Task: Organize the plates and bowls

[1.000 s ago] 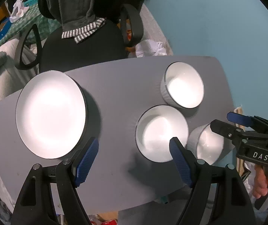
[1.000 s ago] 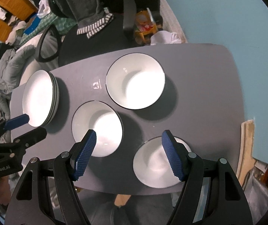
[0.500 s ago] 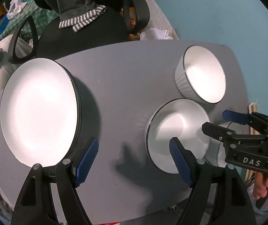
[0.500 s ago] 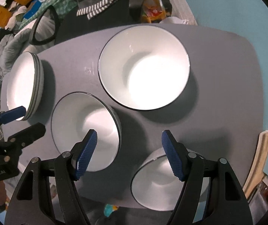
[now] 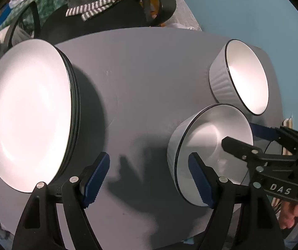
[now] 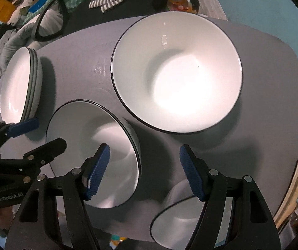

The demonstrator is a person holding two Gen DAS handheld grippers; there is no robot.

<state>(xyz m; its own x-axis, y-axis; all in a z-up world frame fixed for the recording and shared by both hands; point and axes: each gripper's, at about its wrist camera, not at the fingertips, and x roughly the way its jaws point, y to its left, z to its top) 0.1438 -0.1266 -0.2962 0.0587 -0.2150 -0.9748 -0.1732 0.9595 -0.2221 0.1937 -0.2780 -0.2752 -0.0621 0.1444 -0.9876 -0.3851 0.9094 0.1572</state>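
Both hand-held grippers have sunk close over the grey surface point(image 5: 140, 87), jaws spread and empty: the left hand-held gripper point(image 5: 149, 179) between the plate stack point(image 5: 25, 112) and middle bowl point(image 5: 209, 152), the right hand-held gripper point(image 6: 144, 170) between middle bowl point(image 6: 92, 158) and near bowl point(image 6: 169, 223), so stacking seems about to start.

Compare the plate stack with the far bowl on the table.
The plate stack is shallow and several pieces high; the far bowl is deep and single. The plate stack sits at the table's left end, the far bowl toward the right. Both are white with dark rims and empty.
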